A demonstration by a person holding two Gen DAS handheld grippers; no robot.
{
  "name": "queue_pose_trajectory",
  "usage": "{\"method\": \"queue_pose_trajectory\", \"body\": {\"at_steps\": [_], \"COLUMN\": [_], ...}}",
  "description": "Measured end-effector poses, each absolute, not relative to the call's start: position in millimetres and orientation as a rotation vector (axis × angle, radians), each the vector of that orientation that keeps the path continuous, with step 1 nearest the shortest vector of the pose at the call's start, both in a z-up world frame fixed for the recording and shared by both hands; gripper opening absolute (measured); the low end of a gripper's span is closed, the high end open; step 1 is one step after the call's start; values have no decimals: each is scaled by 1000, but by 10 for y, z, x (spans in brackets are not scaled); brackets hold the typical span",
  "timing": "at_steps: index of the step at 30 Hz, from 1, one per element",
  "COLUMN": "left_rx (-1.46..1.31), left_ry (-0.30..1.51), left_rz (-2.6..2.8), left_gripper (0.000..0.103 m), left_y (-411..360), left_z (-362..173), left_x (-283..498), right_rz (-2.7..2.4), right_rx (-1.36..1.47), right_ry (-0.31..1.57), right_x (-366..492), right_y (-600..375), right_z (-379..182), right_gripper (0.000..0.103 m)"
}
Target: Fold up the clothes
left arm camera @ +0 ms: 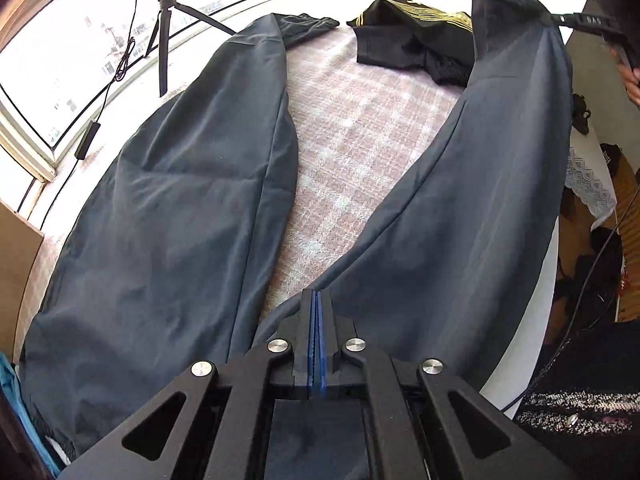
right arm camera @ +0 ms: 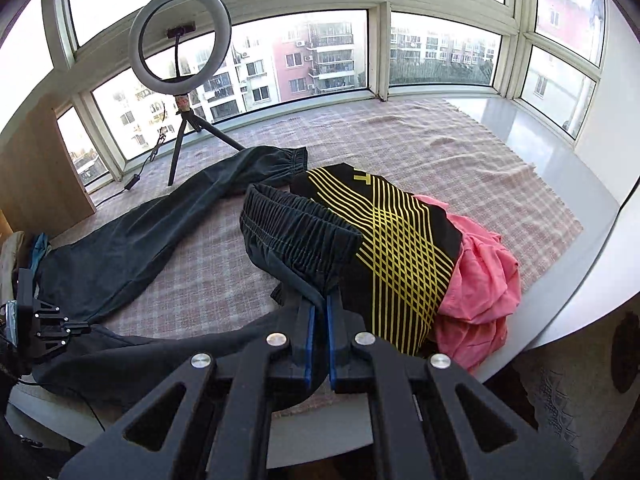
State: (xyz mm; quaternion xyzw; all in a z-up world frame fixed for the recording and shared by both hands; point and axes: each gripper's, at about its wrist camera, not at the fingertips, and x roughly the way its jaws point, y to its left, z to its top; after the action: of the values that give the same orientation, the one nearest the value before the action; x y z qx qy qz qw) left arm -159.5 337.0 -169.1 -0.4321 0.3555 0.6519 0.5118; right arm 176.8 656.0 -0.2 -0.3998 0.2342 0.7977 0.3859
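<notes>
Left wrist view: left claw (left arm camera: 319, 300) pinched together on the crotch of the dark slate-blue lightweight trousers (left arm camera: 180, 208), legs splayed across the pink checked blanket (left arm camera: 360, 140).
Right wrist view: right claw (right arm camera: 319, 312) clamped on one elastic cuff; the cloth looks limp, light and slippery, so seams and cuffs are likely the surest holds.

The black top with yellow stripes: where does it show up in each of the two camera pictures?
Left wrist view: the black top with yellow stripes lies far off at the upper middle, between the trouser legs.
Right wrist view: it sits at centre right, on a pink garment.
Shared landmark: the ring light tripod, left of the top in both.
</notes>
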Motion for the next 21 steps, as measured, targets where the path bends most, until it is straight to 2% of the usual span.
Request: {"method": "queue_pose_trajectory", "body": {"at_steps": [3,6,13,15,18,21], "left_rx": [-1062,-1139,-1501,-1578,-1656,-1627], "left_ry": [832,761,521,505,460,479], "left_rz": [1627,1749,2153,2208,2228,2193], "left_gripper": [10,15,16,16,16,18], "left_y": [3106,2479,339,-162,-625,-729], "left_z": [-1620,-1465,-1503,-1602,-1790,-1936], "left_x": [-1673,-1846,-2161,-2105,-2087,-2129], "right_rz": [1891,1823,1800,1780,1756,1740], "right_rx": [-1191,-1236,-1210,-1219,-1242,-1272], "right_ry": [651,768,843,856,874,865], "right_x": [1874,2040,2095,2070,1991,1890], "right_y": [6624,6616,6656,6681,6694,6679], "right_z": [-594,-954,-1022,-1042,-1086,-1127], "right_gripper": [5,5,5,6,6,6]}}
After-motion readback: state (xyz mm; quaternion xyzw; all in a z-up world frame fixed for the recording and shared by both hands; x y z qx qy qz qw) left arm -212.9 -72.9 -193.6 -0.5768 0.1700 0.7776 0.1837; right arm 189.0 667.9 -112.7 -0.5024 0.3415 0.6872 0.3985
